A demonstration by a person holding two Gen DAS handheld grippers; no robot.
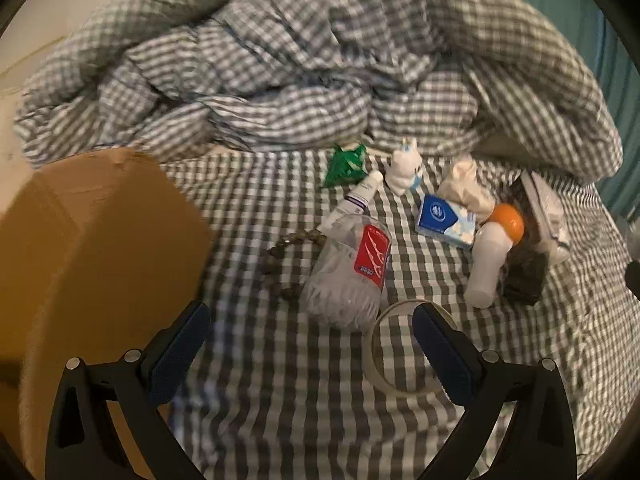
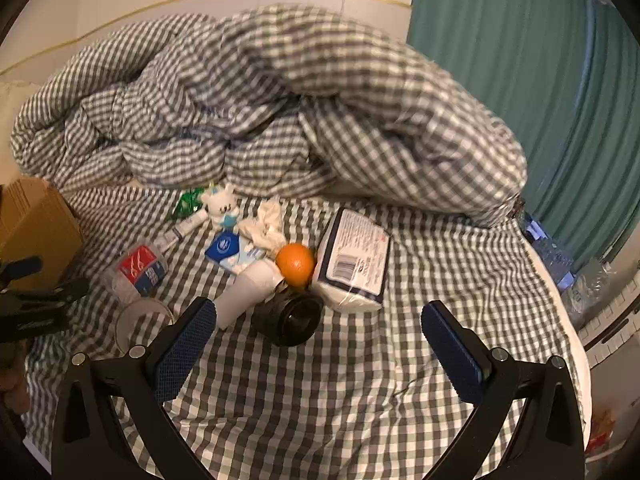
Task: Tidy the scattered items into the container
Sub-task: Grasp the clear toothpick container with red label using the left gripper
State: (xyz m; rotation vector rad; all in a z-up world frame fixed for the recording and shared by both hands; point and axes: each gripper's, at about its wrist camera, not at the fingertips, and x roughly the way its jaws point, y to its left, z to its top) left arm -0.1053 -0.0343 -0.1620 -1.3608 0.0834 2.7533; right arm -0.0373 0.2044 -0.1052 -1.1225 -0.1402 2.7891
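The left tongs hang low over the grey-and-white checked bed sheet, spread wide and holding nothing, pointing toward the bunched checked duvet. Their right finger sits over a clear ring of tape lying flat on the sheet. Just beyond lies a clear plastic jar with a red label on its side, long axis running away from the camera and tilted slightly right. The brown cardboard box stands at the left, close beside the left finger.

The right tongs are also spread and empty, hovering above the sheet and aimed at the clutter. Ahead of them a white cylindrical bottle lies on its side, pointing up-right toward a round orange that it touches. A black round lens-like object lies just in front, and a wrapped white tissue pack leans beside the orange.
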